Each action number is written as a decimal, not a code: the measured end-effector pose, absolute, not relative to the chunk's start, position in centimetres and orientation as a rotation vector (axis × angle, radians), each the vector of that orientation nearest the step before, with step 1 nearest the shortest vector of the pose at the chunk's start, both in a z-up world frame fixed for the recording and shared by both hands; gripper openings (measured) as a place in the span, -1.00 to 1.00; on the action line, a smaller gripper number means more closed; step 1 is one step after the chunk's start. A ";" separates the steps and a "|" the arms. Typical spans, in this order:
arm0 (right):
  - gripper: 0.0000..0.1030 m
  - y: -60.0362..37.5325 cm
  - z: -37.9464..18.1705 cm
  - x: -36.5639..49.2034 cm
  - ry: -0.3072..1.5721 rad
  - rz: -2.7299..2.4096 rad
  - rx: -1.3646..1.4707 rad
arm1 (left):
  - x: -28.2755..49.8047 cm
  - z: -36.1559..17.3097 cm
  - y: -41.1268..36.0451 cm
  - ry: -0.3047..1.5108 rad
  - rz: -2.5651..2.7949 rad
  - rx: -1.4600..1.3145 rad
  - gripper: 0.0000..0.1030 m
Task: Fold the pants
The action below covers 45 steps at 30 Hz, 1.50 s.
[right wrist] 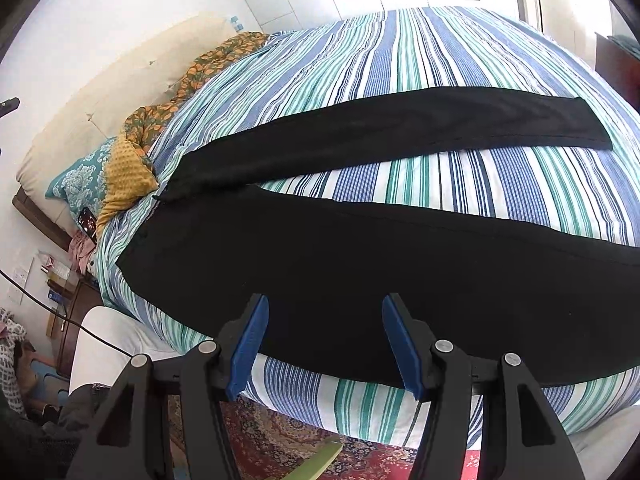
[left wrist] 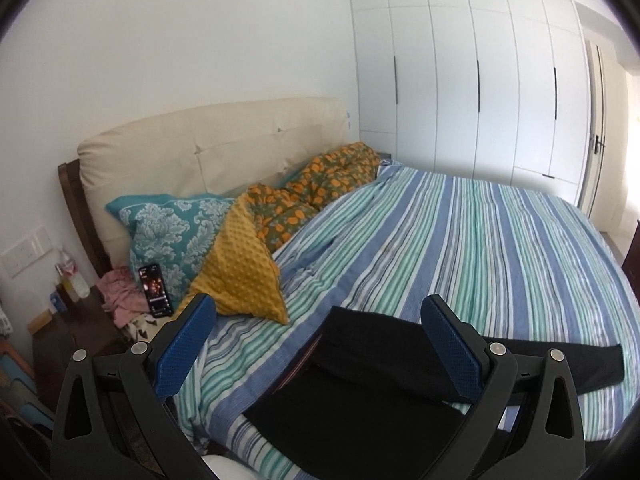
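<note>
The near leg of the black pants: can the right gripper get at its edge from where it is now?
Probably yes. The right gripper has its jaws open right above the near edge of the black pants, which lie flat on the striped bedspread, and nothing lies between them.

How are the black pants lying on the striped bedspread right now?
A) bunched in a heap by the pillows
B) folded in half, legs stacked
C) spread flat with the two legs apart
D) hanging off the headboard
C: in the right wrist view the black pants lie flat on the striped bedspread, which shows between the two legs.
</note>
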State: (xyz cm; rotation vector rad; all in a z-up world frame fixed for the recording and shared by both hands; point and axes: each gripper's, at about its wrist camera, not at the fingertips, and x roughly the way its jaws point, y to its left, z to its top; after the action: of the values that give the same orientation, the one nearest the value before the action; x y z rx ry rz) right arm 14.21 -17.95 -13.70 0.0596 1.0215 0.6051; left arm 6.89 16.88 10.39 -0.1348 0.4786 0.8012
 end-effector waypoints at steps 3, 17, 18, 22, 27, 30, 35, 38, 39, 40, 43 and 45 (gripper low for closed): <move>0.15 -18.2 -13.6 14.1 1.019 0.602 0.057 | 6.9 10.5 16.7 0.478 0.803 -0.124 0.99; 0.16 -18.2 -13.8 13.9 1.030 0.602 0.057 | 7.5 10.0 16.4 0.509 0.813 -0.095 0.99; 0.16 -18.2 -13.8 13.9 1.031 0.602 0.056 | 7.6 9.9 16.4 0.512 0.812 -0.095 0.99; 0.16 -18.2 -14.3 13.9 1.045 0.600 0.058 | 8.1 8.8 16.6 0.539 0.806 -0.099 0.99; 0.16 -18.3 -14.9 14.3 1.065 0.597 0.056 | 10.1 5.9 16.8 0.630 0.786 -0.086 0.99; 0.16 -18.5 -14.8 15.3 1.062 0.593 0.044 | 11.8 4.1 16.7 0.690 0.722 -0.097 0.99; 0.16 -21.4 -13.2 20.7 1.029 0.563 0.084 | 15.2 -3.2 16.1 0.863 0.583 -0.177 0.99; 0.17 -24.1 -12.6 25.7 1.000 0.509 0.102 | 16.2 -7.8 15.6 0.961 0.559 -0.192 0.99; 0.17 -25.0 -12.8 27.9 1.005 0.488 0.087 | 16.4 -8.9 15.4 0.985 0.556 -0.193 0.99; 0.17 -26.0 -12.9 30.1 1.006 0.458 0.065 | 16.6 -9.9 15.3 1.006 0.553 -0.190 0.99; 0.17 -30.0 -13.3 38.0 1.008 0.329 0.030 | 17.0 -11.4 15.2 1.043 0.555 -0.163 0.99; 0.17 -33.3 -13.6 43.5 1.017 0.211 0.015 | 17.2 -12.2 15.2 1.064 0.564 -0.140 0.99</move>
State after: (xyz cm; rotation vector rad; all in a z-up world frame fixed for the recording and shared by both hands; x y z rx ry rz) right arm 43.48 -33.26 -13.56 0.0152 1.0175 0.2111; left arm 17.16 15.23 -12.15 -0.1397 1.0640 0.5638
